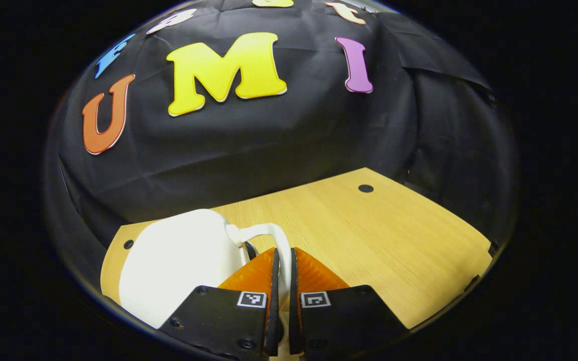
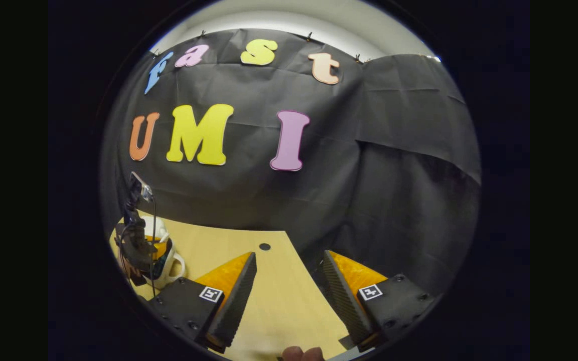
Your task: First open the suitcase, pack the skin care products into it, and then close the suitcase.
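Two tools differ: the left tool (image 1: 281,271), low centre of the left gripper view, pinches a white suitcase (image 1: 178,265) by its handle on the bench (image 1: 369,240); the right tool (image 2: 289,281) gapes wide, holding nothing. Opening seems barely begun; packing and closing remain.

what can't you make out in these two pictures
- White mug, left gripper view: its base is cut off by the picture edge and the left tool hides part of the handle; what is inside cannot be seen.
- Same mug, right gripper view: small, and largely hidden behind the far tool and its cables.
- Fingertips, right gripper view: cut off at the bottom edge.
- Table: near edge hidden by both tools.
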Motion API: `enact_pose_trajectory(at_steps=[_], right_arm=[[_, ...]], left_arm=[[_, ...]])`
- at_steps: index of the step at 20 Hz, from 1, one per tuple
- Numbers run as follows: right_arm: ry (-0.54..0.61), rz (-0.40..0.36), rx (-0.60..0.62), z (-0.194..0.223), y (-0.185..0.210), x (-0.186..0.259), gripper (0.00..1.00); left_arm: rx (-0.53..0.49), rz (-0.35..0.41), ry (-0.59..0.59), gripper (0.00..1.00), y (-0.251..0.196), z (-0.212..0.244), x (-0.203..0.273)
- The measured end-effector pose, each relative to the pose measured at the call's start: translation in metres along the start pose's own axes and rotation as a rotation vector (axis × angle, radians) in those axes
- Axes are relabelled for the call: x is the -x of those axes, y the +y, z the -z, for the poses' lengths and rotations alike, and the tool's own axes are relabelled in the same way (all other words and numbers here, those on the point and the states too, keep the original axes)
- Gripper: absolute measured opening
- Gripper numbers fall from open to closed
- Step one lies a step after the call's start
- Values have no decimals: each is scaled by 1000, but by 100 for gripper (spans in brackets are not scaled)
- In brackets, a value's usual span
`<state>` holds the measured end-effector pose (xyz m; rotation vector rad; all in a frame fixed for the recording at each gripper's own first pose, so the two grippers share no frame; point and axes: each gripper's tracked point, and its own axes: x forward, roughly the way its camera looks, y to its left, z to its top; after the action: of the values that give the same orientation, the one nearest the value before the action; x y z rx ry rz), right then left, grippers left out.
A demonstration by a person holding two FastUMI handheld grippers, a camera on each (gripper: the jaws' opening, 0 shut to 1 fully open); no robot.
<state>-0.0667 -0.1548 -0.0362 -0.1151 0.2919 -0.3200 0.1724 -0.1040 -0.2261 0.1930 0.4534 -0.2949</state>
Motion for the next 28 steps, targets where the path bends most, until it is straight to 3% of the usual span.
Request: enact_pose_trajectory(at_steps=[8, 12, 20, 21, 24, 25, 26, 28], right_arm=[[40, -31, -12, 13, -3, -28, 80], [53, -67, -24, 19, 6, -37, 80], [66, -123, -33, 23, 18, -41, 80], [69, -135, -29, 24, 22, -41, 80], [80, -182, -6, 22, 37, -41, 80], [84, -204, 6, 20, 46, -42, 80], [82, -233, 17, 16, 56, -41, 80], [74, -302, 54, 7, 81, -40, 80]], left_arm=[[-41, -21, 68, 11, -16, 25, -21], [-11, -20, 104, 19, -23, 33, -25], [1, -7, 157, 24, -30, 40, -27], [24, 17, 175, 27, -35, 44, -26], [56, 10, 169, 58, -38, 36, -12], [73, 13, 160, 63, -39, 31, -2], [83, 14, 159, 77, -40, 26, 8], [58, 14, 150, 89, -40, 12, 34]])
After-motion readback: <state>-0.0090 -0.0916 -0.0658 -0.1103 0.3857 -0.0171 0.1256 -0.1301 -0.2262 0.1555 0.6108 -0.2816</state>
